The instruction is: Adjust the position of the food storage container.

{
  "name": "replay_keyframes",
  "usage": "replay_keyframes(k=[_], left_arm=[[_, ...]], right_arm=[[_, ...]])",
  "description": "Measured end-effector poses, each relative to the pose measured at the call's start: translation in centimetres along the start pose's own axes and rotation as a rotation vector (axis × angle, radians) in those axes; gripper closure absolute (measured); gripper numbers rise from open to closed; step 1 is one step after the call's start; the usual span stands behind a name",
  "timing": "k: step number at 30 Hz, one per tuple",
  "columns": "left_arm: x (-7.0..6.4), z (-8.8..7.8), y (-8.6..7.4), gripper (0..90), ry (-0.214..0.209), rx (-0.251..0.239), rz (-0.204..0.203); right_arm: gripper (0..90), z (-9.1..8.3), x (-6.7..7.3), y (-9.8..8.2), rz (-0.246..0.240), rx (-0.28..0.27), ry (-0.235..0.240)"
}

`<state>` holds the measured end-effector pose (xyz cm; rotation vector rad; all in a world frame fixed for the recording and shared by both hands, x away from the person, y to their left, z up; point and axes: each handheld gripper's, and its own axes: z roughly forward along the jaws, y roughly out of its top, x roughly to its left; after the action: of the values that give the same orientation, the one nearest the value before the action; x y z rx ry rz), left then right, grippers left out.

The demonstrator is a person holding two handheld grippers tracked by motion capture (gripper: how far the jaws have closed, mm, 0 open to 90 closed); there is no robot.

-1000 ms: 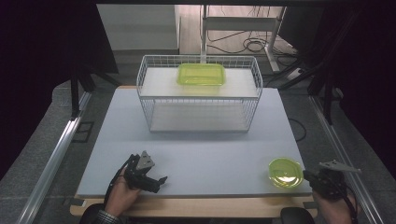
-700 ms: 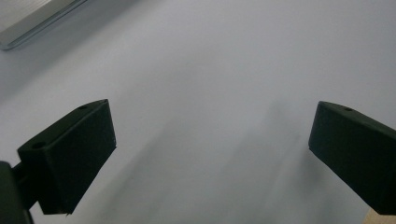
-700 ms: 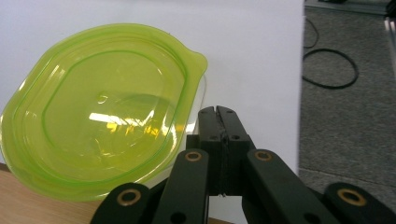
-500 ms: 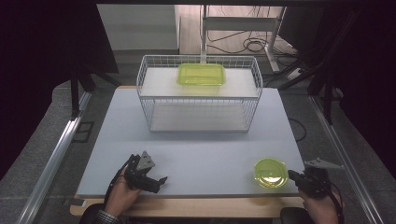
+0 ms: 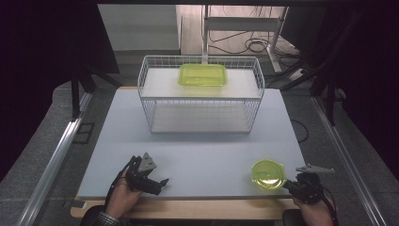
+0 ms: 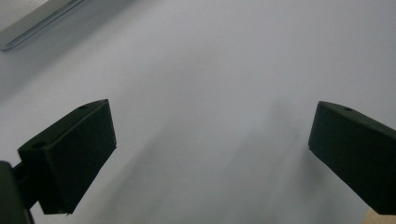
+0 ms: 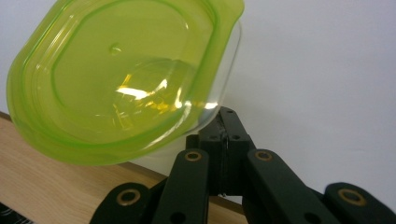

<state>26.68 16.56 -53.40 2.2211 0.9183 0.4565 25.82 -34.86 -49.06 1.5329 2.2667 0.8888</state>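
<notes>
Green-lidded round clear plastic container (image 5: 268,173) is hanging pinched at its rim in the right gripper (image 5: 288,184); left gripper (image 5: 157,181) is resting wide open.

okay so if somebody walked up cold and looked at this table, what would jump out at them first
Probably the small round green-lidded container at the table's near right edge, pinched at its rim by the shut right gripper. Next, the white wire basket at the far middle of the white tabletop, with a rectangular green container on its upper shelf. The left gripper sits open at the near left, holding nothing.
</notes>
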Motion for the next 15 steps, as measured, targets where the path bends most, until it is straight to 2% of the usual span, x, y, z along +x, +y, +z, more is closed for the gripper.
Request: replay_keyframes(k=[7,15], left_arm=[[0.0,0.0,0.0,0.8,0.0,0.001,0.003],[-0.1,0.1,0.0,0.9,-0.001,0.005,0.008]], right_arm=[[89.2,1.0,0.8,0.4,0.002,0.004,0.062],[89.2,2.2,1.9,1.0,-0.011,0.015,0.113]])
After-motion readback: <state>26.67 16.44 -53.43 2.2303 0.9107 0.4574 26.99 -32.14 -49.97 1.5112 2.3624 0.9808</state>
